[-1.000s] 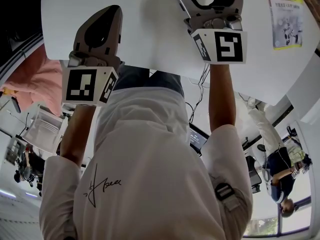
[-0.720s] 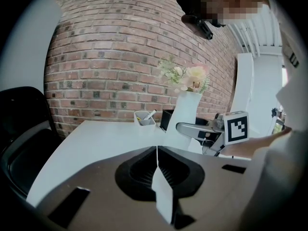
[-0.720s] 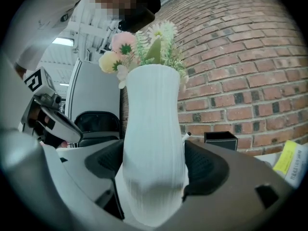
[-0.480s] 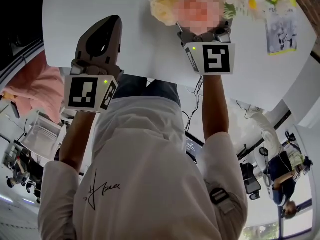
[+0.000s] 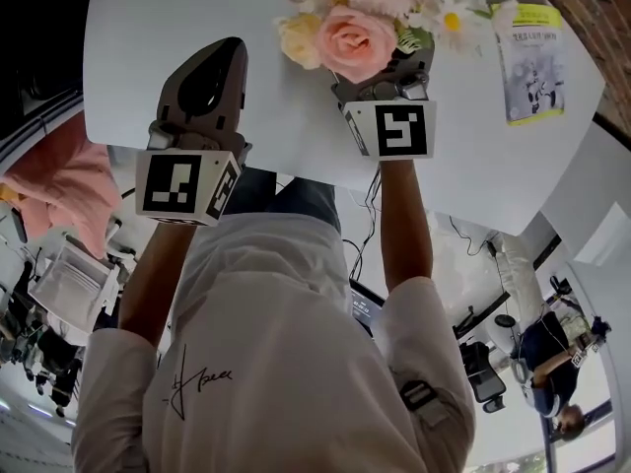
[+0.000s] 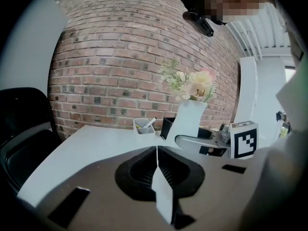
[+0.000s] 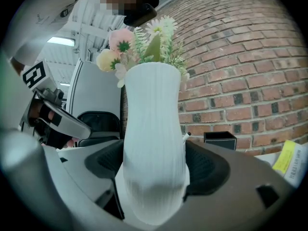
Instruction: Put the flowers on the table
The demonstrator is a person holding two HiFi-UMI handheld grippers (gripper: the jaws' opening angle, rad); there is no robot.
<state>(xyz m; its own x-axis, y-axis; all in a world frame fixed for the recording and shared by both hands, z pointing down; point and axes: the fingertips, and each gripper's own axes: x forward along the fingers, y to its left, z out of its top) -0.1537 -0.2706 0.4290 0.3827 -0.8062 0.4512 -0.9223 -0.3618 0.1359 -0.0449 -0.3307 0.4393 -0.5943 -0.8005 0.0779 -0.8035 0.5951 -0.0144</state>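
A white ribbed vase [image 7: 154, 143] fills the right gripper view, and my right gripper [image 7: 154, 177] is shut on its body. Pink, cream and white flowers [image 7: 139, 44] stand in it. In the head view the flowers [image 5: 355, 18] cover the vase above my right gripper [image 5: 380, 67], over the white table [image 5: 197, 28]. The left gripper view shows the vase [image 6: 187, 119] upright at the table's far side. I cannot tell if its base touches the table. My left gripper [image 5: 202, 97] is shut and holds nothing, to the left of the vase.
A yellow-topped leaflet [image 5: 527, 62] lies on the table right of the flowers. A small pen holder [image 6: 143, 125] and a black box [image 6: 167, 127] stand by the brick wall [image 6: 110, 71]. A black chair [image 6: 24, 129] is beyond the table's left edge.
The right gripper has moved down and left in the head view with the vase. The flowers, out of sight a second ago, now show fully. The left gripper has barely moved.
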